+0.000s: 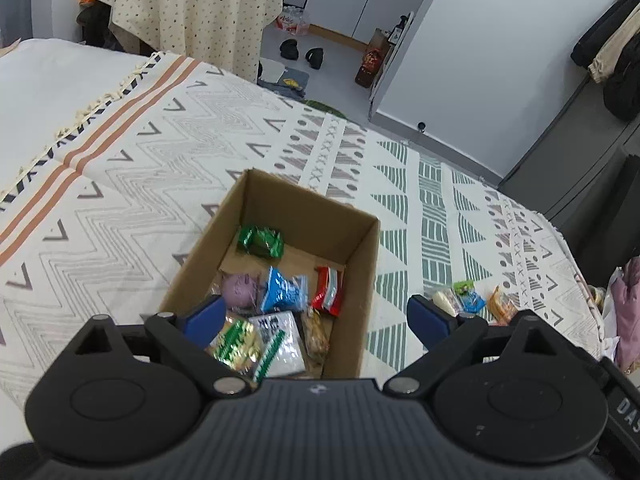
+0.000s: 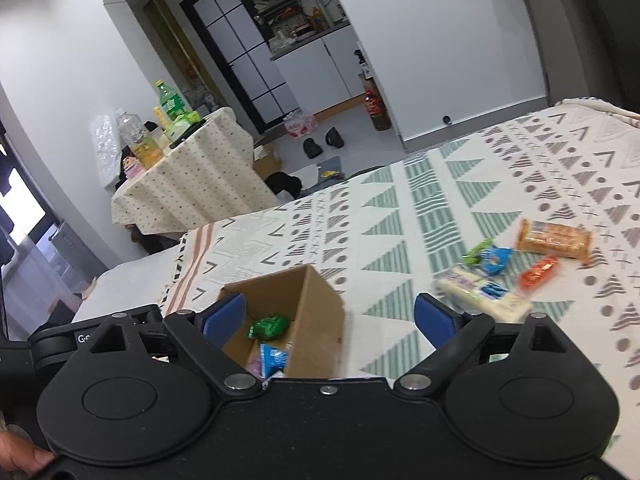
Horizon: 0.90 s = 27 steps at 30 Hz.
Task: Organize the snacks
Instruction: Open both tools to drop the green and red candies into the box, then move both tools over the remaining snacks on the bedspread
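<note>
We hold both the left hand-held gripper (image 1: 316, 312) and right hand-held gripper (image 2: 330, 318) spread wide and empty above the cardboard box (image 1: 366, 280); loose snacks (image 2: 554, 238), somewhat blurred, lie beside it on the bed (image 2: 400, 216).

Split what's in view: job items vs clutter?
Job:
cardboard box, partly filled with snacks
loose snacks on the bedspread: cracker pack, orange packet, blue packet, white packet

Clutter:
bottles on the side table
black shoes on the floor
</note>
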### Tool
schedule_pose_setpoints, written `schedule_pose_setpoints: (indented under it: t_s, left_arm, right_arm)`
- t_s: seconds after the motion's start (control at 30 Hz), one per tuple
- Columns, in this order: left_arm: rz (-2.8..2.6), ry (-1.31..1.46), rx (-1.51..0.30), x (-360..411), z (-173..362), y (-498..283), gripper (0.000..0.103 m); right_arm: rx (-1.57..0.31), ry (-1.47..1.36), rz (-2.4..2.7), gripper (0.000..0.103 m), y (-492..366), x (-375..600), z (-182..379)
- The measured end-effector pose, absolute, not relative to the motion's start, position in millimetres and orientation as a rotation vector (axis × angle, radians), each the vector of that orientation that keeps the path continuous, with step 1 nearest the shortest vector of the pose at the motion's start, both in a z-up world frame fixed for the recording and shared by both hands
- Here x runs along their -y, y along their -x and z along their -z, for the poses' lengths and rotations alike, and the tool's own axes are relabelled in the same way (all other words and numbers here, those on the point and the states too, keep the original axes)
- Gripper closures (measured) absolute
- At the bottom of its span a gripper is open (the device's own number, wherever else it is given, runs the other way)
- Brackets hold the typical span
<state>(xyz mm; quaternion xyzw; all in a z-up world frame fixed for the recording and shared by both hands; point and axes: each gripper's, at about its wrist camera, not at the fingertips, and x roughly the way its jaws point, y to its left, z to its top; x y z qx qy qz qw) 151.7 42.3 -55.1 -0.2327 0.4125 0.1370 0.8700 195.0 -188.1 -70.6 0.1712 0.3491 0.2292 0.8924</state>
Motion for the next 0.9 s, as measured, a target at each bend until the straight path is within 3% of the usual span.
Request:
schedule_pose_setpoints:
  t_s: [0.17, 0.9]
  left_arm:
    - [-0.272, 0.484, -0.863, -23.9, 53.3, -149.6, 0.001]
    - [-0.195, 0.456, -0.887, 55.8, 67.8, -170.8, 0.001]
  right_arm:
    - [-0.72, -0.371, -0.456, 0.004, -189.4, 213.7, 74.8]
    - [-0.737, -0.435, -0.363, 0.004, -192.9, 315.0, 100.7]
